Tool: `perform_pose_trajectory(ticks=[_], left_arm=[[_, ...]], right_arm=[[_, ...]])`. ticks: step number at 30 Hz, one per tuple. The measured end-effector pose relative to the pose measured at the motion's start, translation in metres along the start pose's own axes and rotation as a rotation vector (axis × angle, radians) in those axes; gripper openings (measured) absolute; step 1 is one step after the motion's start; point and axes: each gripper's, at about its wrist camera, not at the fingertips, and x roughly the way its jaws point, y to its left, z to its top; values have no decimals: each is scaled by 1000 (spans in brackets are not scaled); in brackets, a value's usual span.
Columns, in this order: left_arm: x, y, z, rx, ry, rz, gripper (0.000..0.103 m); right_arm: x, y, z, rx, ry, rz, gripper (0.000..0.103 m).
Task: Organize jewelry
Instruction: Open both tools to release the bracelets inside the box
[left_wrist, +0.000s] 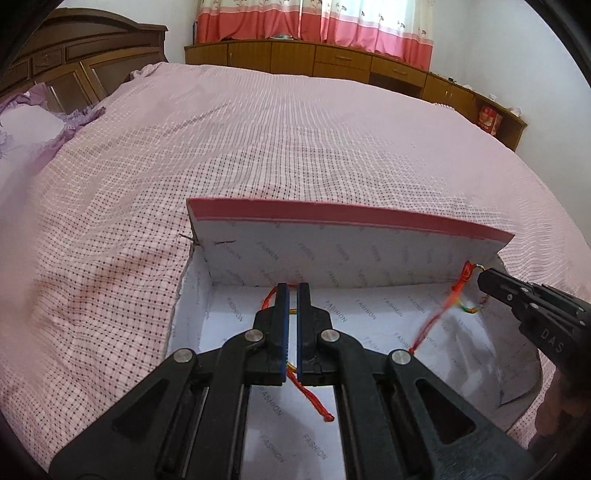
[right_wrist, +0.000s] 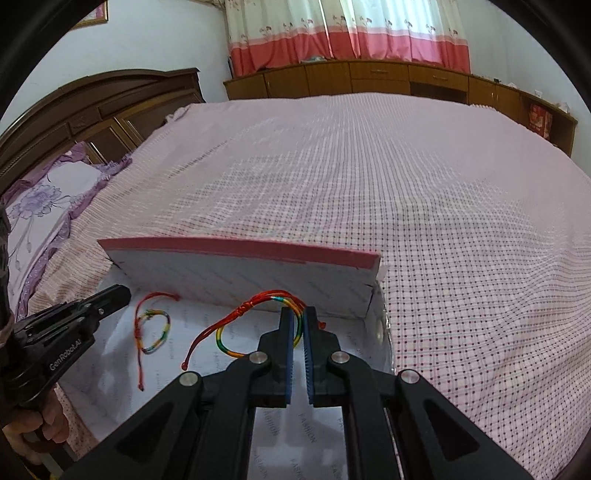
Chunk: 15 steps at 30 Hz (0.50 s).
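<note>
Both bracelets brought over the open box; neither yet released.

An open white paper-lined cardboard box with a red-edged raised lid (left_wrist: 332, 251) sits on the pink checked bed cover (left_wrist: 258, 147). The left tool (left_wrist: 293, 291) has its blue pads drawn together on a red cord bracelet with a rainbow-braided loop (right_wrist: 153, 332), which in the right wrist view appears to lie on or just over the box floor, its red tail trailing toward the near side. The right tool (right_wrist: 299, 314) is likewise clamped on a second red-and-rainbow cord bracelet (right_wrist: 258, 306), which hangs from the pads above the box floor near the lid wall. Judgement: carrying is done and placement is in hand; what remains is to let go of both pieces inside the box. No other jewelry is visible on the bed.
</note>
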Motion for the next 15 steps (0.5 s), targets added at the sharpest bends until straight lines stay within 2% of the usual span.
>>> perform_pose_trajectory(ticks=[4,6,7,8,11,15], left_arm=[[-1,-1,-2,2,3,5,0],[-3,-3,-3,-1,8,6,0],[-4,-3,-3,-3,10,4,0],[-4,-3,-2,-4,11,2,3],[-12,-3,-2,-5,0,4,16],[-29,-1,-3,-15,-17,-7,27]], right_arm=[[5,-2,-1,18,3,3,8],[4,-4,-1,30,2,5,18],[3,-5,-1,38,-1,11,26],[1,-6,-1,45,-5,18,31],[-9,-8,1,62,-19,41,32],[-29,-7,3,65,-44,57,34]])
